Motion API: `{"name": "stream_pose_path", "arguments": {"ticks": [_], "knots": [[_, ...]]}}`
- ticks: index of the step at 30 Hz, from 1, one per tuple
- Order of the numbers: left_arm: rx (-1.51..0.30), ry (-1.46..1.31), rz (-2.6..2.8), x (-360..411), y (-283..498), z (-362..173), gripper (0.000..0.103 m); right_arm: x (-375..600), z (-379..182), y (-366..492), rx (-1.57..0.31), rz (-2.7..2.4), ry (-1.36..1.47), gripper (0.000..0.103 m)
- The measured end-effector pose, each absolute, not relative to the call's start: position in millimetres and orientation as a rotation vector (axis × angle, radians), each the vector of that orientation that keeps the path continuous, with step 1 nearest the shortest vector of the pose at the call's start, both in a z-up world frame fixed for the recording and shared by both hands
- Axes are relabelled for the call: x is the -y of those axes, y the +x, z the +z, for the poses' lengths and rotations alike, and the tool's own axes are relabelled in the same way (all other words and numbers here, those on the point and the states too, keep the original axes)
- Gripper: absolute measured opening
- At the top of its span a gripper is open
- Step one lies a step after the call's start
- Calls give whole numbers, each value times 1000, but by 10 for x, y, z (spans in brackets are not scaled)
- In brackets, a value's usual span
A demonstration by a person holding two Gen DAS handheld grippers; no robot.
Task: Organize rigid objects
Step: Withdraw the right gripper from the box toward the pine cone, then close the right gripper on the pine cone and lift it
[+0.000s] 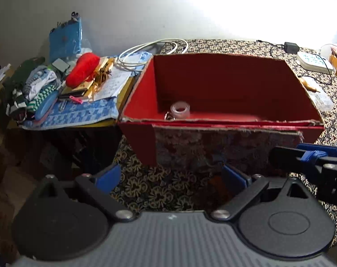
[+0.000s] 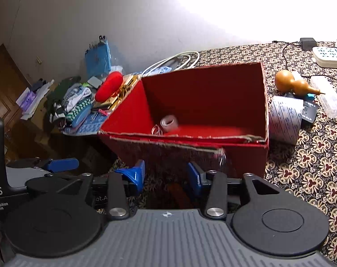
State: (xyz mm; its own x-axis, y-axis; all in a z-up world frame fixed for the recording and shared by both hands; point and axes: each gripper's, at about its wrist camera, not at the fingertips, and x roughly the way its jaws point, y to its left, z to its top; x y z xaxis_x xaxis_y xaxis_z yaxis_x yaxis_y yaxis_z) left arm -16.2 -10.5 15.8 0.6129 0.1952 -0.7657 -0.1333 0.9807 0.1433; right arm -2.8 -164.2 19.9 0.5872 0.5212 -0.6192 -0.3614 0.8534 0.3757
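An open red-lined cardboard box (image 1: 224, 84) stands on the patterned bed cover; it also shows in the right wrist view (image 2: 204, 102). Inside at its left lie a clear tape roll (image 1: 180, 109) (image 2: 168, 122) and a small metal ring (image 2: 157, 130). My left gripper (image 1: 171, 178) is open and empty, in front of the box's near wall. My right gripper (image 2: 166, 176) is open and empty, also just in front of the box. To the box's right lie a brown gourd (image 2: 293, 84), a white patterned roll (image 2: 284, 120) and a clear plastic case (image 2: 327, 96).
A side table at the left holds a red yarn ball (image 1: 82, 70), folded clothes (image 1: 37, 86), papers and a white cable (image 1: 150, 51). A white power strip (image 1: 313, 62) and black adapter (image 1: 291, 47) lie at the back right.
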Motion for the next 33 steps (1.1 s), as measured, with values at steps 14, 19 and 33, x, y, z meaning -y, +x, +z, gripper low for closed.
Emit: {"name": "stream_pose_path", "arguments": {"ticks": [14, 19, 33], "knots": [[-968, 77, 189, 124, -175, -69, 97, 1639, 10, -79, -855, 527, 208, 36], [-991, 75, 170, 96, -169, -154, 97, 1639, -73, -66, -883, 524, 214, 38], [-995, -91, -36, -261, -356, -527, 97, 1694, -364, 0, -968, 500, 249, 38]]}}
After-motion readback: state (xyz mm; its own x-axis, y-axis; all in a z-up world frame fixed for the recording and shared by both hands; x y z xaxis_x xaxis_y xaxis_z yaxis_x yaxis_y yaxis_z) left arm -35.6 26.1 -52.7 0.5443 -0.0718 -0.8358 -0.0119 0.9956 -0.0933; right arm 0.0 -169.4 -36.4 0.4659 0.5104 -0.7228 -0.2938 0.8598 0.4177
